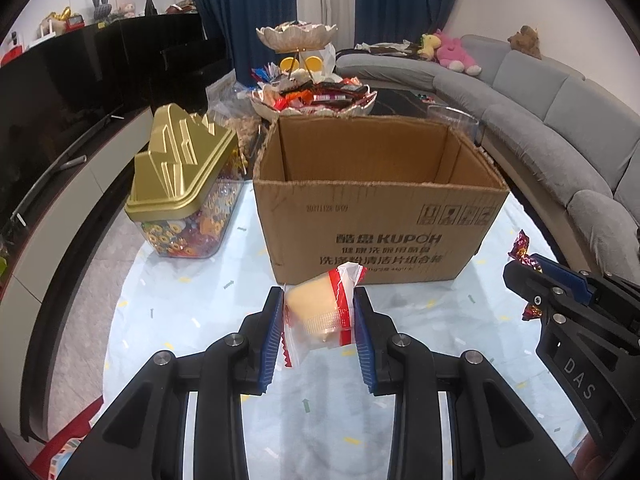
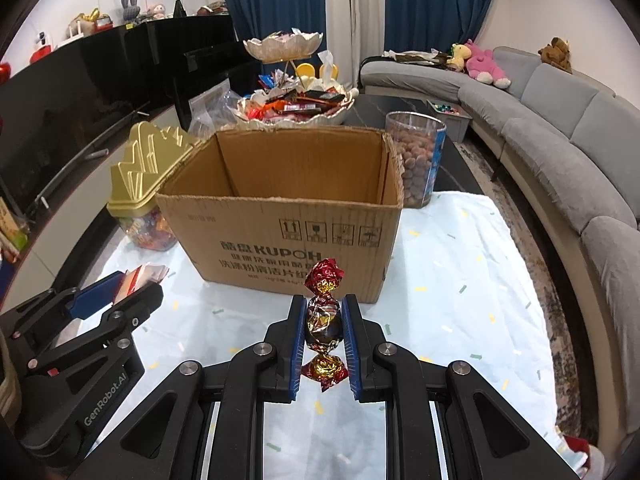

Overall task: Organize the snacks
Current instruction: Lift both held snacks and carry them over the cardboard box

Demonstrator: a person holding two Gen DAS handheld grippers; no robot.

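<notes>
A clear packet holding a pale yellow cup snack [image 1: 320, 312] is clamped between the narrowly parted pads of the left gripper [image 1: 319, 300], clear of the tablecloth [image 1: 200, 300]. Beside it, to its right, the right gripper [image 2: 323, 304] is closed tight on the round middle of a red-and-gold foil candy [image 2: 323, 322], whose twisted ends stick out above and below the pads. Just ahead of both tools an open cardboard box [image 2: 288, 236] is seen, its near wall facing them and its inside seemingly empty. The carrying step is judged to be in hand. Next, each snack would need to be taken over the near rim and let go inside. Beyond the box, a gold-lidded candy jar [image 1: 180, 184], a nut jar [image 2: 416, 160] and a tiered snack dish [image 1: 316, 96] are seen.
</notes>
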